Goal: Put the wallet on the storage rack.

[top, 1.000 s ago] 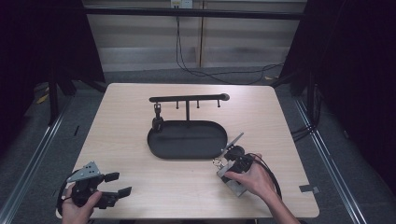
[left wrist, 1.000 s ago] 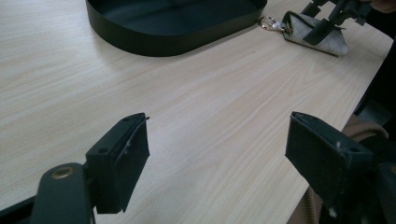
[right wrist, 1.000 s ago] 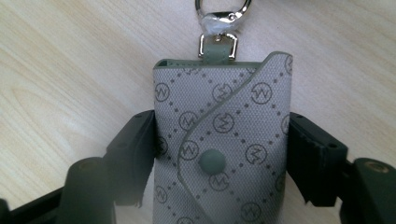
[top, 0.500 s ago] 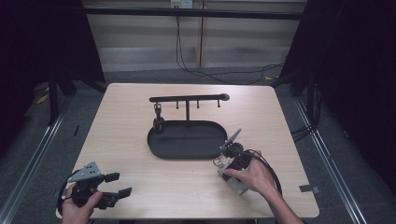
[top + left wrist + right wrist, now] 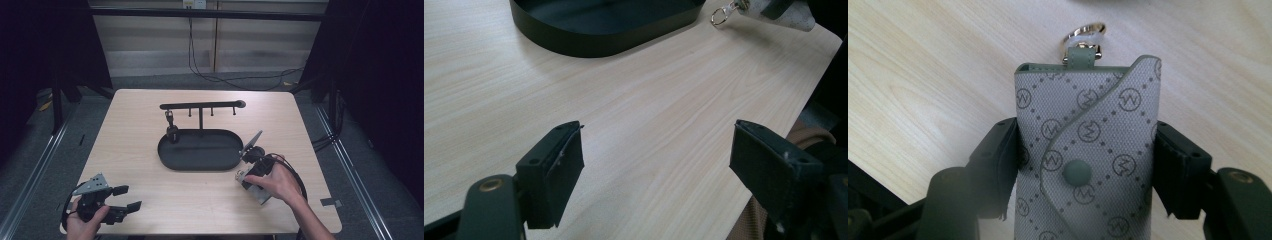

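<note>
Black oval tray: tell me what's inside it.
The black oval tray holds the stand's post and a small dark item hanging from the left hook, reaching the tray floor. Otherwise bare.

I see a grey key pouch (image 5: 1088,150) with a woven-looking face, printed all over with small dark circled monograms joined by dotted diagonal lines. Its snap button (image 5: 1077,172) and edging are a plain muted grey-green, and the ring (image 5: 1085,31) at its top is shiny pale metal. The surface (image 5: 135,130) is light wood grain, beige with fine streaks. The oval tray (image 5: 200,152) and its hook rack (image 5: 200,105) are matt black. My right gripper (image 5: 1083,165) is black too.
</note>
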A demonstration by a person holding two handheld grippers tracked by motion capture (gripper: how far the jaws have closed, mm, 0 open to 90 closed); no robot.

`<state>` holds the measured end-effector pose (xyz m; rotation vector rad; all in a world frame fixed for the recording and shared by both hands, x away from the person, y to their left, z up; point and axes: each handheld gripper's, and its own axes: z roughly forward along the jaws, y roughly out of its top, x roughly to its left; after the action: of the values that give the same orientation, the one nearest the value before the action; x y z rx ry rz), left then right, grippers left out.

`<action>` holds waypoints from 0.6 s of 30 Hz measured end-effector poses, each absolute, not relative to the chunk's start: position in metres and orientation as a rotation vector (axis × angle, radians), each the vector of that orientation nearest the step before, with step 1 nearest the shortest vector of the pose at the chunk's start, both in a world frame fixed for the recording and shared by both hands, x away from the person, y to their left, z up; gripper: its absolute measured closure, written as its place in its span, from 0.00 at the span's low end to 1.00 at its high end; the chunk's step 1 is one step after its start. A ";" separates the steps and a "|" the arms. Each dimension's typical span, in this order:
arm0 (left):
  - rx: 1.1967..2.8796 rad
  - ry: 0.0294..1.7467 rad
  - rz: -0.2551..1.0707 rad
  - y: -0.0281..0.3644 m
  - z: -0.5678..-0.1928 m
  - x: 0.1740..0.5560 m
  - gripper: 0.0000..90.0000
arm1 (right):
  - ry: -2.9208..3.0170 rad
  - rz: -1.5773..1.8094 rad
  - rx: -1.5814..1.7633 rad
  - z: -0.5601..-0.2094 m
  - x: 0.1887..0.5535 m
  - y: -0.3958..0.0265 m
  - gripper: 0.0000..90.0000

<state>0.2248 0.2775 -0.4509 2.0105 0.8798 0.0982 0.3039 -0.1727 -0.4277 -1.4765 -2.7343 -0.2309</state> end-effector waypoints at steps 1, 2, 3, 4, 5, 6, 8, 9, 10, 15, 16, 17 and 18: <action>2.013 0.882 0.100 0.277 -0.451 0.225 0.24 | -2.732 -0.224 -1.476 -0.427 0.304 -0.172 0.38; 2.013 0.878 0.099 0.277 -0.451 0.225 0.24 | -2.731 -0.222 -1.478 -0.426 0.304 -0.172 0.38; 2.015 0.879 0.100 0.277 -0.451 0.225 0.24 | -2.727 -0.226 -1.482 -0.426 0.304 -0.172 0.38; 2.015 0.879 0.098 0.277 -0.451 0.225 0.24 | -2.729 -0.220 -1.478 -0.425 0.304 -0.173 0.38; 2.015 0.881 0.098 0.277 -0.451 0.225 0.24 | -2.730 -0.219 -1.476 -0.425 0.305 -0.173 0.38; 2.012 0.881 0.095 0.277 -0.451 0.225 0.24 | -2.722 -0.219 -1.486 -0.423 0.305 -0.173 0.38; 2.009 0.883 0.092 0.277 -0.452 0.225 0.24 | -2.721 -0.221 -1.493 -0.421 0.307 -0.175 0.38; 2.009 0.882 0.091 0.277 -0.452 0.225 0.24 | -2.721 -0.227 -1.500 -0.420 0.307 -0.176 0.38; 2.013 0.881 0.092 0.277 -0.451 0.225 0.24 | -2.718 -0.230 -1.506 -0.419 0.308 -0.177 0.38; 2.015 0.877 0.093 0.277 -0.451 0.225 0.24 | -2.723 -0.219 -1.508 -0.414 0.308 -0.178 0.38; 2.018 0.878 0.094 0.277 -0.451 0.225 0.24 | -2.721 -0.224 -1.509 -0.413 0.308 -0.178 0.38; 2.016 0.879 0.093 0.277 -0.451 0.225 0.24 | -2.718 -0.226 -1.517 -0.412 0.309 -0.179 0.38; 2.016 0.880 0.092 0.277 -0.451 0.225 0.24 | -2.719 -0.230 -1.519 -0.411 0.309 -0.179 0.38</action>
<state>0.2252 0.2770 -0.4513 2.0157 0.8801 0.0915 0.3090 -0.1791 -0.4105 -1.5186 -2.7187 -0.2303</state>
